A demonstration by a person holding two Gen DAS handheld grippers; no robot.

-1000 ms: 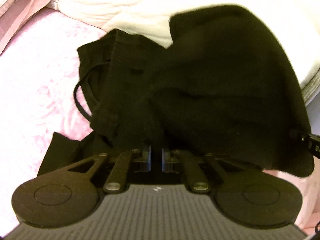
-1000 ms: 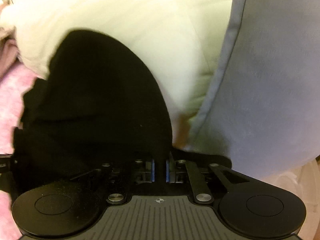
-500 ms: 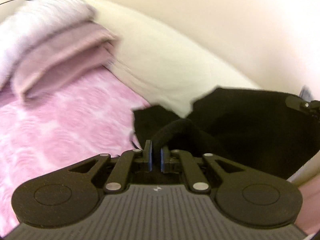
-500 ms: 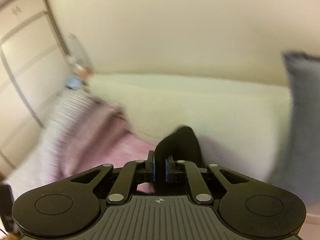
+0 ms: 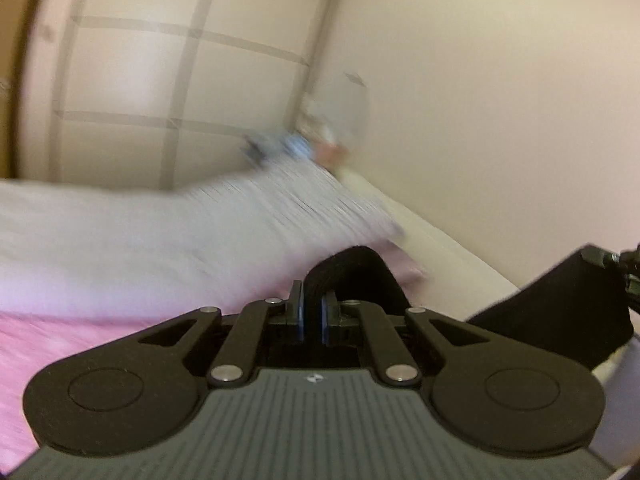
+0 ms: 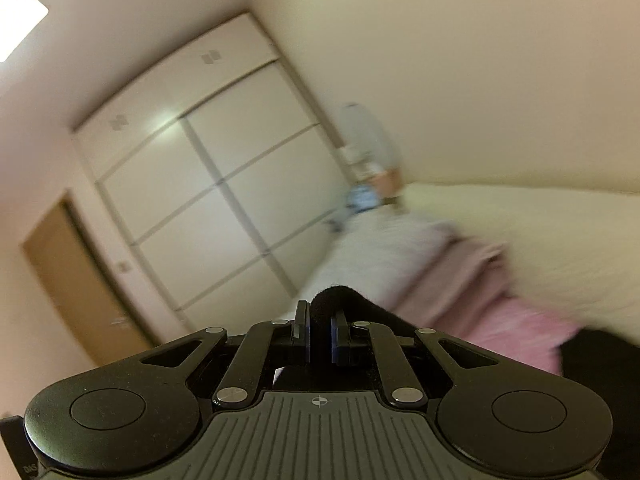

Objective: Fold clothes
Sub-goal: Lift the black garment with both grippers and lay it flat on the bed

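A black garment [image 5: 356,268] is lifted off the bed, held by both grippers. My left gripper [image 5: 311,314] is shut on a bunched fold of it that bulges above the pads. Another part of the cloth [image 5: 560,300] hangs at the right, below the right gripper's tip [image 5: 616,260]. In the right wrist view my right gripper [image 6: 320,334] is shut on the black garment [image 6: 344,300], and more of the cloth [image 6: 600,364] hangs at the lower right. Most of the garment is hidden below both tools.
A pink patterned bedspread [image 5: 60,340] covers the bed. A pale striped pillow [image 5: 260,208] and a cream quilt [image 6: 540,240] lie along the wall. White wardrobe doors [image 6: 208,200] and a wooden door [image 6: 72,280] stand behind. Both views are motion blurred.
Both grippers have risen and tilted upward with the black garment, which lay bunched on the bed a second ago. The views now show the walls and wardrobe instead of the bed.
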